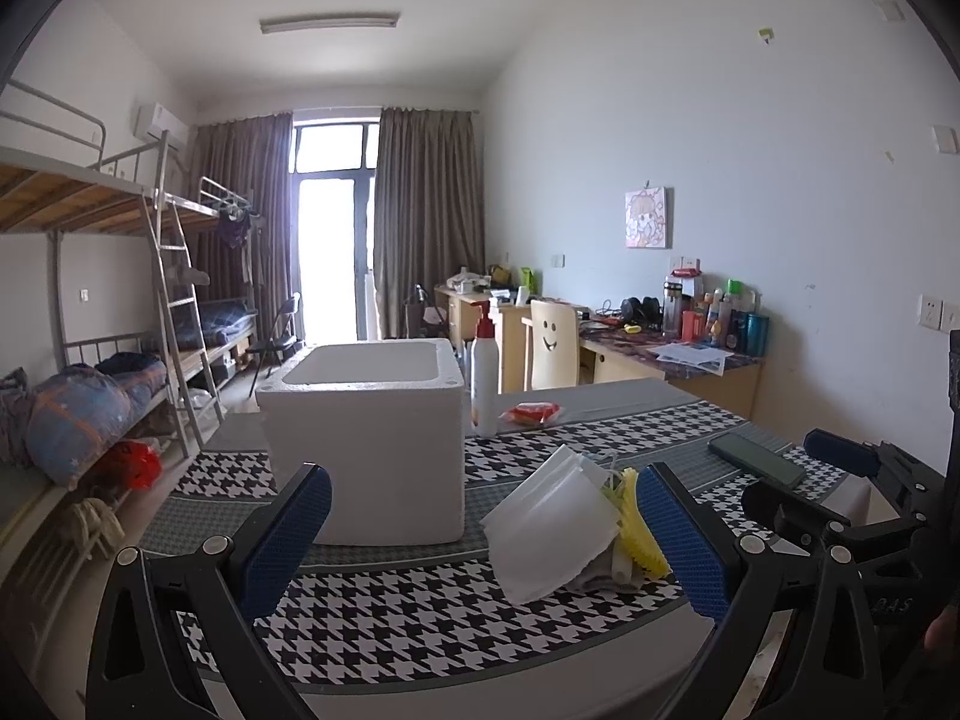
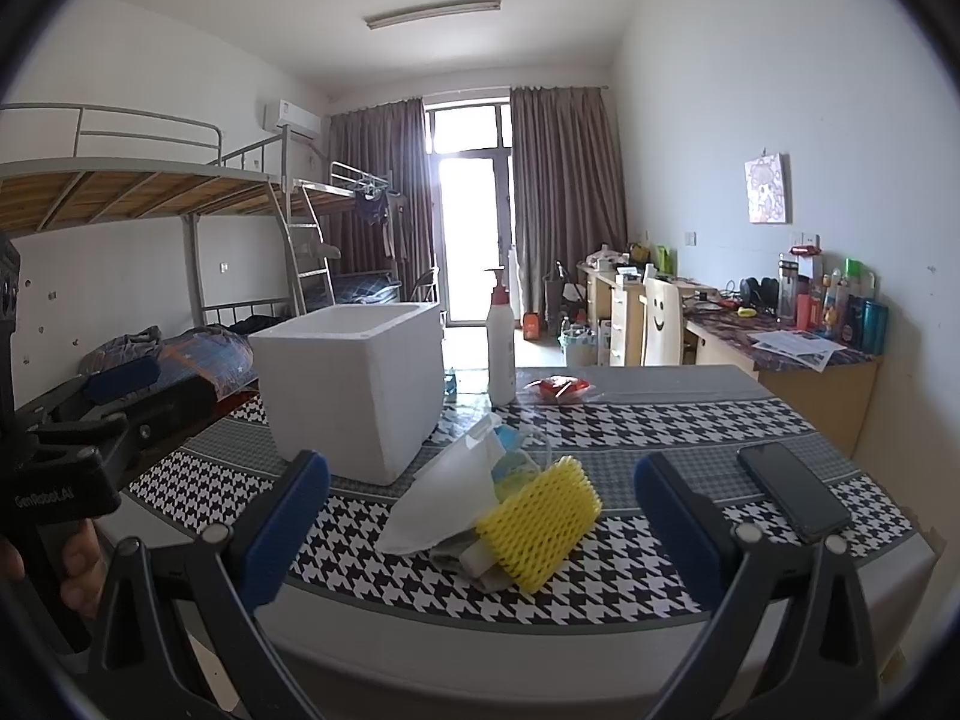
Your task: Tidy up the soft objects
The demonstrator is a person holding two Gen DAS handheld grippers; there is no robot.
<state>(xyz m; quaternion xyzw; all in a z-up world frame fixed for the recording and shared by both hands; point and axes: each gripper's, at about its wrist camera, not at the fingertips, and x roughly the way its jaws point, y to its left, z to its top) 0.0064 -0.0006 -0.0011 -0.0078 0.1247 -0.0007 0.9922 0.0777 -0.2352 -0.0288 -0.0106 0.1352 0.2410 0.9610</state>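
both tools, left tool (image 1: 483,531) and right tool (image 2: 480,525), released, jaws wide above the tabletop (image 2: 660,420). yellow foam net (image 2: 540,519) lies on white masks (image 2: 444,498), near foam box (image 2: 354,384).

Left gripper (image 1: 480,534) wide open above houndstooth tablecloth (image 1: 420,618).
White foam box (image 1: 366,432) ahead; pile of white face masks (image 1: 555,534) and yellow foam net (image 1: 642,534) by right finger; pump bottle (image 1: 484,372), phone (image 1: 757,457) beyond.

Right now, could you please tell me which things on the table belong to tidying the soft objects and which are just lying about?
Job: yellow foam net, white masks, foam box.
Lying about: phone, pump bottle, red packet.
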